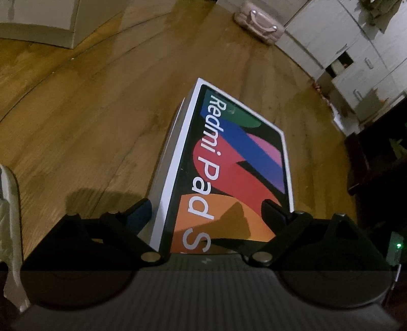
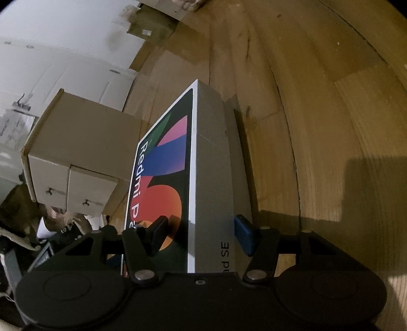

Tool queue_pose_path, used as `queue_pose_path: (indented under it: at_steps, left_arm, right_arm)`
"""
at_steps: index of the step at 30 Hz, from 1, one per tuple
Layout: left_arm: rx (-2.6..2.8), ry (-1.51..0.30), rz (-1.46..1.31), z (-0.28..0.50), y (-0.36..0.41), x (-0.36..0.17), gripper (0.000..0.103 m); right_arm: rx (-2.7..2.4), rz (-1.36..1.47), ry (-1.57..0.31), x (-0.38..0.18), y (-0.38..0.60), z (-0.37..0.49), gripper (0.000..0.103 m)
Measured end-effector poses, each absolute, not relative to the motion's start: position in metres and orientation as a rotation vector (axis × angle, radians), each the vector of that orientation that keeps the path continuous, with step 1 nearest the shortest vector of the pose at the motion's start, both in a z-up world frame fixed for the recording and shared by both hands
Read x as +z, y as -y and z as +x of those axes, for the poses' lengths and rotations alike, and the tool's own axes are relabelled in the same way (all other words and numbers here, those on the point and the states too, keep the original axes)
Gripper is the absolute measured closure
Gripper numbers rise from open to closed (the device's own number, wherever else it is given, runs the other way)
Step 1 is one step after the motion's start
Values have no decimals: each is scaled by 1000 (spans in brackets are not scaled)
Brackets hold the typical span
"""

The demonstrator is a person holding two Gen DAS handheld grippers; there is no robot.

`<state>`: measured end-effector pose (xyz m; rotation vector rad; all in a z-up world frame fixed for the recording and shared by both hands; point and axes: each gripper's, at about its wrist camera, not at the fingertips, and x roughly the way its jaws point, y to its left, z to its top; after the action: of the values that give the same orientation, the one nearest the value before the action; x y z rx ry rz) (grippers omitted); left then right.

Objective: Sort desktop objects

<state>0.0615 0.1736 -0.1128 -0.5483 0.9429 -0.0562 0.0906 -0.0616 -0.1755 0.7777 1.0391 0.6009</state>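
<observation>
1. The left tongs (image 1: 207, 212) straddle the near end of the Redmi Pad box (image 1: 229, 163), spread wide; whether the fingers touch it I cannot tell.
2. The right tongs (image 2: 202, 230) clamp the Redmi Pad box (image 2: 178, 157) across its thickness, holding it tilted on edge above the wooden floor (image 2: 318, 101).

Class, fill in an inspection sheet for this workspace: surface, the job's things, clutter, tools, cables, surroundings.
Surface: wooden floor, planks bare around the box.
Job's things: Redmi Pad SE box, held off the floor between both tools.
Clutter: cardboard drawer unit; pink handbag.
Tools: left tool straddles one end of the box; right tool straddles the other; contact cannot be confirmed.
Cables: nothing seen.
Surroundings: white cabinets; dim lighting.
</observation>
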Motion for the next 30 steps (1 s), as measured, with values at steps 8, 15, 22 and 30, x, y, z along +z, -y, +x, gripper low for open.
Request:
queue_pose_path:
  at_steps: [8,15,22,30]
  left_arm:
    - [-6,-991,-478,65,-163,-124,10]
    - [52,-1020,-440,64,-152,-119,10]
    - [62,-1019,-372,59,-129,-98,9]
    - [93,-976,-354,39,-120,-68,9]
  right_arm:
    - [600,709,-1027,-165,53,88,39]
    - [574,659,-1017,-156,54,83,39]
    - [507,399,-1008,-125,44,74,39]
    - [499,338,-1025,-120,43,66,39]
